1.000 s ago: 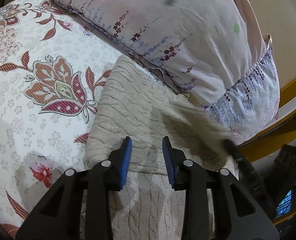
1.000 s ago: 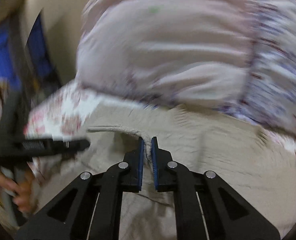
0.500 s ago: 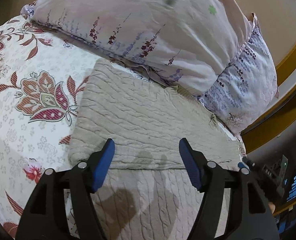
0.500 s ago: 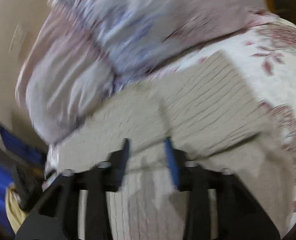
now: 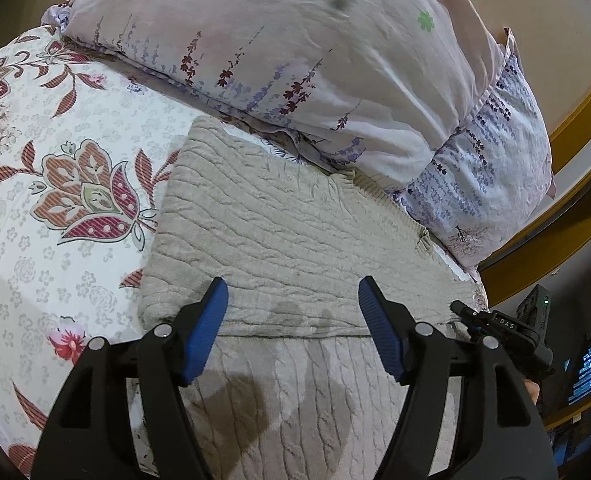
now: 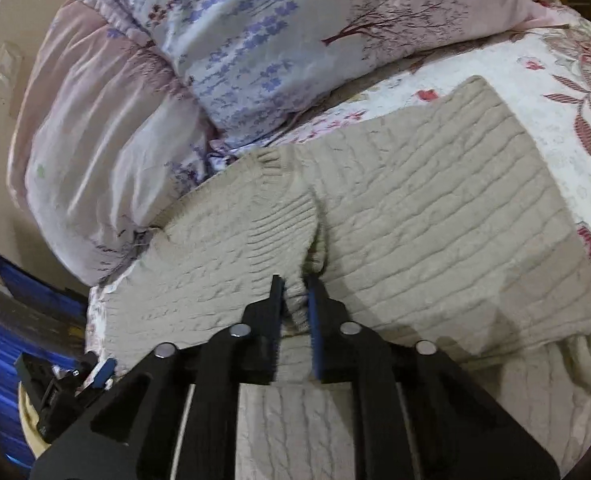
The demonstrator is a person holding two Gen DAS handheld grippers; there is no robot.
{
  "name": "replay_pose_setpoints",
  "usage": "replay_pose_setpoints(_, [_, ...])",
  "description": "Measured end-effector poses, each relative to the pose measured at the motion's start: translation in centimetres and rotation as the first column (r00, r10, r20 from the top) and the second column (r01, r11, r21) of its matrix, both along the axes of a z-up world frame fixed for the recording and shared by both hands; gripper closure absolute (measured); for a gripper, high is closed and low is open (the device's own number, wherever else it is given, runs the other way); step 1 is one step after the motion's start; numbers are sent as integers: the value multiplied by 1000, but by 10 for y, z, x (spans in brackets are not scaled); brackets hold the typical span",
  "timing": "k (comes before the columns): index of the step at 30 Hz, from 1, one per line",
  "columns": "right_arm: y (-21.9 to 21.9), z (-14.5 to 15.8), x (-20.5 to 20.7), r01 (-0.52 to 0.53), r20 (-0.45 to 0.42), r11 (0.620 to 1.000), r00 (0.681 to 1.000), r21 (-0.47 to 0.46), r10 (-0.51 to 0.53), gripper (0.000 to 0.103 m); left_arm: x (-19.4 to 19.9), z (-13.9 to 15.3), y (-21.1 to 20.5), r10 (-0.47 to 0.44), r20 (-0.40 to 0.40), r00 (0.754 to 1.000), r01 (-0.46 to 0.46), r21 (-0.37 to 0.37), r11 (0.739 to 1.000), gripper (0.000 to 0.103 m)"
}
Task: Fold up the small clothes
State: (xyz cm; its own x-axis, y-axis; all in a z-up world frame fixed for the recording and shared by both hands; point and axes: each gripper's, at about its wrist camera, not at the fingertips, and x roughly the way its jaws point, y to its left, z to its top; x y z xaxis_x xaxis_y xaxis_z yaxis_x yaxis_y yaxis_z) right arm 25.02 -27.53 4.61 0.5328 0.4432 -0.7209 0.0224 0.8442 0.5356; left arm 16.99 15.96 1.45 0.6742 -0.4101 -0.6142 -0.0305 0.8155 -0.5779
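Observation:
A beige cable-knit sweater (image 5: 287,232) lies folded on a floral bedsheet, its far edge against the pillows. My left gripper (image 5: 293,320) is wide open and empty, hovering over the near fold edge of the sweater. In the right wrist view the sweater (image 6: 435,208) shows a raised fold of knit. My right gripper (image 6: 295,300) is shut on that fold, near the sweater's middle. The right gripper's tip also shows in the left wrist view (image 5: 461,308) at the sweater's right edge.
Two floral pillows (image 5: 295,40) (image 6: 295,20) lie stacked behind the sweater. The floral bedsheet (image 5: 55,160) spreads to the left. A wooden bed frame (image 5: 575,120) runs along the right. A black device and a screen (image 5: 587,364) stand off the bed at lower right.
My left gripper opened wide and pulled back a little. My right gripper let go of the sweater, opened, swung round, then shut on a fold of the knit.

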Motion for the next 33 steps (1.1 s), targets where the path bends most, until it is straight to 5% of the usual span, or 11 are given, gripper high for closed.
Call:
replay_pose_setpoints(6, [-12,41,-22,62,183,995,982,-74,-47,94,-3,3,-3,-19,11,1000,19,2,1000,30])
replay_pose_setpoints(15, [-29,14,-34,107,120,985,989,-136,-91,94,-4,2,-10,-44,9,999,44,24,999,29])
replay_pose_setpoints(21, [-20,-12,-32,96,46,963,995,-252,-88,93,-3,0,-13,-45,6,999,45,45,998,29])
replay_pose_setpoints(27, [-6,-9,-31,65,68,930,997,-362,-43,89,-5,0,-16,-61,15,998,60,78,995,29])
replay_pose_setpoints(33, [-32,3,-50,70,80,966,995,-248,-51,75,-28,6,-9,-78,30,997,75,89,993,29])
